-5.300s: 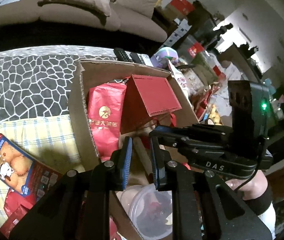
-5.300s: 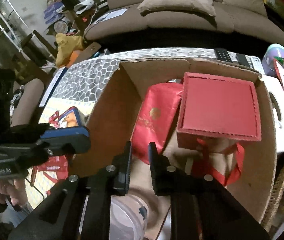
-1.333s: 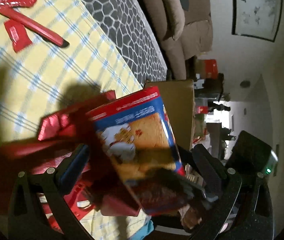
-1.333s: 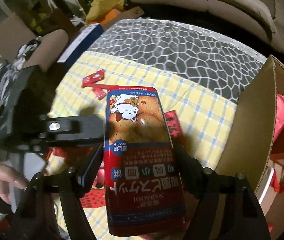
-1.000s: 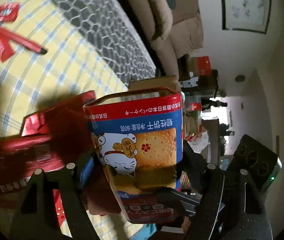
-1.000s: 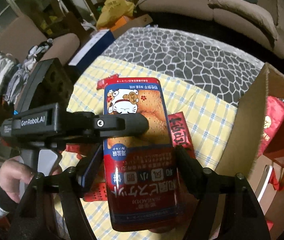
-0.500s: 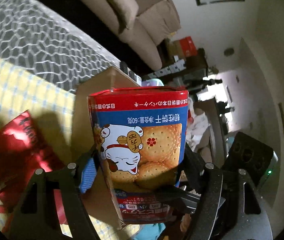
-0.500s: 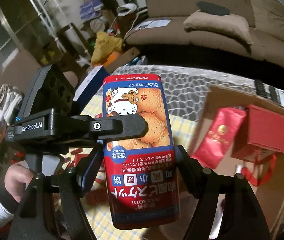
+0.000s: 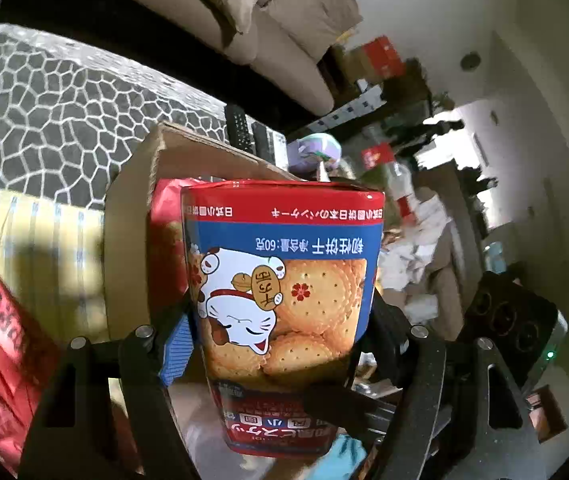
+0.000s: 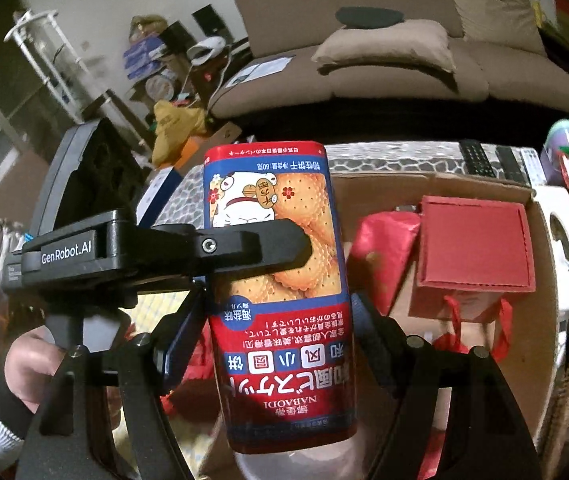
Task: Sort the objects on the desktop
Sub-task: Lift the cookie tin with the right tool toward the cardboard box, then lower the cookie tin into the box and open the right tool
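A red and blue biscuit box (image 9: 284, 300) with a cat picture is held between both grippers, upside down, above the open cardboard box (image 9: 132, 216). My left gripper (image 9: 276, 344) is shut on its sides. My right gripper (image 10: 280, 320) is shut on the same biscuit box (image 10: 280, 320). In the right wrist view the left gripper's fingers (image 10: 244, 246) cross the front of the biscuit box. The cardboard box (image 10: 540, 280) holds a red pouch (image 10: 384, 252) and a red gift bag (image 10: 476, 248).
Red packets (image 9: 0, 360) lie on the yellow checked cloth (image 9: 36, 240) at the left. A grey patterned cover (image 9: 44, 112) lies behind, with remote controls (image 10: 480, 160) at its far edge. A brown sofa (image 10: 404, 52) stands beyond. A clear tub (image 10: 284, 464) sits low in the cardboard box.
Both grippers have lifted the biscuit box off the cloth and carried it right, over the cardboard box. Earlier both grippers were shut and empty over that box.
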The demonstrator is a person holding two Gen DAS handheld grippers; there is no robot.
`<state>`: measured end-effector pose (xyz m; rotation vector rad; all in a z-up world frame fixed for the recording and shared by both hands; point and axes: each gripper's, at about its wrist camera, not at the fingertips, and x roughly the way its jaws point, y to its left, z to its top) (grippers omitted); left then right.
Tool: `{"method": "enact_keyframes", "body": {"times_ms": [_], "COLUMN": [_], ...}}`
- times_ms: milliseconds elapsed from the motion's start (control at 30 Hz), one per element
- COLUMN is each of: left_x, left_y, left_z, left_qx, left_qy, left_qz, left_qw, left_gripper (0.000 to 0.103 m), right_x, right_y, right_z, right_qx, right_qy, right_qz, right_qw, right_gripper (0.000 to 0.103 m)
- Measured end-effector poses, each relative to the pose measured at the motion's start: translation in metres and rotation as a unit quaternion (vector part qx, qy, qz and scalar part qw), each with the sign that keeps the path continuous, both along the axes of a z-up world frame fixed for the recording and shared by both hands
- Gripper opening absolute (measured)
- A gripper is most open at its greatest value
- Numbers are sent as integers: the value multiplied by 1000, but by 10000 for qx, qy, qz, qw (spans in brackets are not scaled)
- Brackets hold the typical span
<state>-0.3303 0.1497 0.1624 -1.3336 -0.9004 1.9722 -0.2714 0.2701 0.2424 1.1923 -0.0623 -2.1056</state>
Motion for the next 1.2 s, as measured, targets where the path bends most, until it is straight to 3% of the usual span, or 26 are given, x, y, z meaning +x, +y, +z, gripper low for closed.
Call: {"method": "enact_keyframes", "body": {"times_ms": [233, 367, 467, 633, 700, 900, 1200], "left_x": [-25, -31, -31, -29, -28, -21, -12], "left_y": [26, 30, 34, 26, 22, 5, -24], "left_z": [-16, -23, -22, -18, -13, -1, -9], "left_qx": [-533, -538, -724, -640, -674, -553, -648], "left_qy": [45, 43, 169, 120, 193, 279, 181], "left_qz": [-169, -139, -193, -112, -63, 7, 12], "left_qw": [9984, 9984, 9970, 9978, 9975, 9981, 9977], "left_gripper": [71, 87, 87, 87, 92, 93, 93], "right_x": [-30, -37, -42, -42, -42, -46, -60], "right_y": [25, 24, 29, 31, 31, 17, -20], "right_z": [-33, -48, -54, -54, -57, -78, -108], "right_qx": [-513, -598, -865, -900, -808, -238, 1246], "right_qy": [-249, -388, -575, -535, -559, -771, -1071], "right_qz": [-223, -275, -443, -503, -540, -723, -626], "right_qw": [9981, 9971, 9936, 9932, 9937, 9941, 9844], "right_gripper": [75, 75, 75, 75, 74, 74, 74]}}
